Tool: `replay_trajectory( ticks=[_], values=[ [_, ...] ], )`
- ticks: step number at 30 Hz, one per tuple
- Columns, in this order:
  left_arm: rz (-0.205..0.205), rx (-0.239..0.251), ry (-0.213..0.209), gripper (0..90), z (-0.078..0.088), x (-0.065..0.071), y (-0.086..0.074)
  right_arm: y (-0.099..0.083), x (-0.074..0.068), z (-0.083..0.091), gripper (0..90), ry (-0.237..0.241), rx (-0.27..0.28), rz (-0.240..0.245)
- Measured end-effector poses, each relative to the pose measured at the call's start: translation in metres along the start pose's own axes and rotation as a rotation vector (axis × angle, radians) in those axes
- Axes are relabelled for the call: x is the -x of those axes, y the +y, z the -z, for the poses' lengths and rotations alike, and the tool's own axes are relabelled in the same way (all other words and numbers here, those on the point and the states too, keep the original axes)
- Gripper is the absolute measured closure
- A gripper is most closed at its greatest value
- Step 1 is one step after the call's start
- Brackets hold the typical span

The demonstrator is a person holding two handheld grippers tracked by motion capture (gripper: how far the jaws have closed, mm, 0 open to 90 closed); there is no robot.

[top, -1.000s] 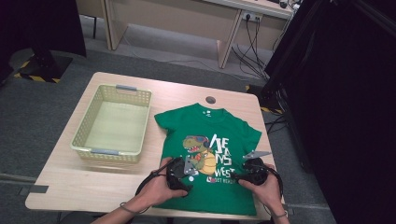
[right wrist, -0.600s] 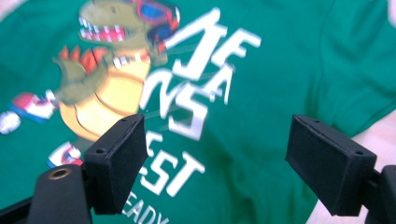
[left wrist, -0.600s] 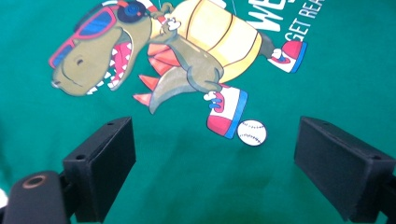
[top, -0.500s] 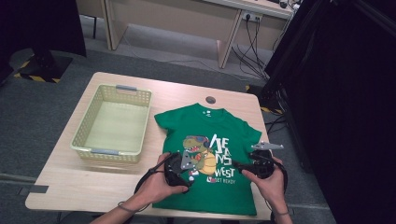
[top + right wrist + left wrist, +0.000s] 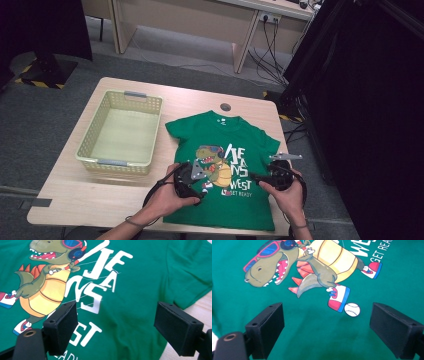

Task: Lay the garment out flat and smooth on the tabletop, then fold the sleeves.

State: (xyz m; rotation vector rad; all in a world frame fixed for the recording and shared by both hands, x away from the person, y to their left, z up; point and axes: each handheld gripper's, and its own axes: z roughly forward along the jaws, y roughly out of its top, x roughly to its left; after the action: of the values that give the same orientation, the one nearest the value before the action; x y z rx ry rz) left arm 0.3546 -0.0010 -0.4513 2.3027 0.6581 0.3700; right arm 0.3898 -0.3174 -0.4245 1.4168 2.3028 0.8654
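Both grippers' fingers have just spread wide, holding nothing, over one green T-shirt [image 5: 225, 165] beside one basket [image 5: 120, 131].

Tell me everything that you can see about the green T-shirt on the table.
The green T-shirt is soft cloth, child-sized, lying flat and face up on the wooden table, beside the basket. Its print shows a cartoon dinosaur with sunglasses and headphones, a baseball and white letters. Short sleeves spread out. Both open grippers are just above its lower half.

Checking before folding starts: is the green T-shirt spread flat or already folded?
Spread flat. The green T-shirt lies face up on the table, both sleeves out, dinosaur print fully showing, no fold visible.
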Motion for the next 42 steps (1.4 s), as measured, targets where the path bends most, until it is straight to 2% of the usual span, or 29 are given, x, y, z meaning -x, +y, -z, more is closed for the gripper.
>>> replay_trajectory(
  ticks=[7, 13, 19, 28, 37, 42],
  values=[
    [0.002, 0.005, 0.01, 11.8, 0.005, -0.001, -0.001, -0.002, 0.006, 0.005, 19.1, -0.016, 0.03, -0.034],
    [0.003, -0.01, 0.019, 11.9, 0.002, -0.002, -0.005, -0.005, 0.008, 0.005, 18.9, -0.019, 0.023, -0.045],
    [-0.024, -0.034, 0.034, 12.2, -0.005, 0.0, -0.008, -0.007, 0.014, 0.004, 18.9, -0.032, 0.017, -0.068],
    [-0.025, -0.042, 0.026, 12.2, -0.007, 0.001, -0.008, -0.008, 0.022, 0.007, 18.7, -0.037, 0.032, -0.096],
    [-0.035, -0.041, 0.016, 12.2, -0.008, 0.004, -0.008, -0.008, 0.027, 0.005, 18.7, -0.043, 0.024, -0.118],
    [-0.034, -0.057, 0.012, 12.3, -0.011, 0.003, -0.01, -0.004, 0.028, -0.004, 20.2, -0.029, -0.006, -0.1]
  ],
)
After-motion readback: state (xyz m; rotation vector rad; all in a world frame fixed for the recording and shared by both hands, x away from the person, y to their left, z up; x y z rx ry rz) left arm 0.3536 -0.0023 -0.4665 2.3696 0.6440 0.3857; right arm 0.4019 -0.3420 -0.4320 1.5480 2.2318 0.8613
